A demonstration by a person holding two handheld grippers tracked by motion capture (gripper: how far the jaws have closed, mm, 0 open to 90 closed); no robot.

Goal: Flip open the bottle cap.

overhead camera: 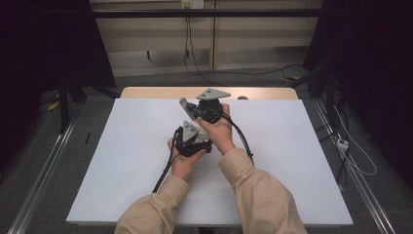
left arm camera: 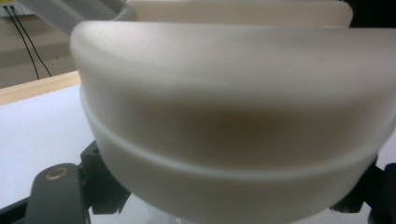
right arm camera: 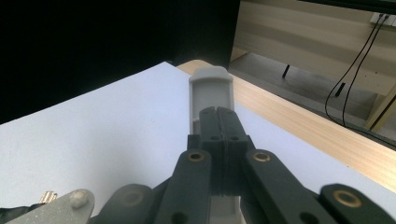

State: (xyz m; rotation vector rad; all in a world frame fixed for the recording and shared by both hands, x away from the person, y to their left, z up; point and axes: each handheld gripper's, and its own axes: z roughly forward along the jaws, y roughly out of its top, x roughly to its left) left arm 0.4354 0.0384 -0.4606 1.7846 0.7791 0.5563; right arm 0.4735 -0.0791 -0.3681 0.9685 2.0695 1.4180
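Both grippers meet over the middle of the white table top (overhead camera: 122, 161), each in one of the person's hands. My right gripper (overhead camera: 193, 111) points back-left and is shut on a flat grey piece (overhead camera: 185, 105) with a rounded end. In the right gripper view its jaws (right arm camera: 217, 114) press together low on that grey piece (right arm camera: 211, 86), which sticks out beyond them. My left gripper (overhead camera: 190, 122) sits just in front of the right one, pointing forward. A pale rounded piece (left arm camera: 233, 116) sits very close to its camera, down between the dark jaw links (left arm camera: 56, 196). The fingertips are hidden behind it.
A strip of wooden table edge (overhead camera: 146, 91) shows behind the white top. Black cables (overhead camera: 165, 168) trail from the grippers toward the person. Dark stands (overhead camera: 63, 102) and floor cables (overhead camera: 355, 161) flank the table. A wall with hanging cables (overhead camera: 187, 44) is behind.
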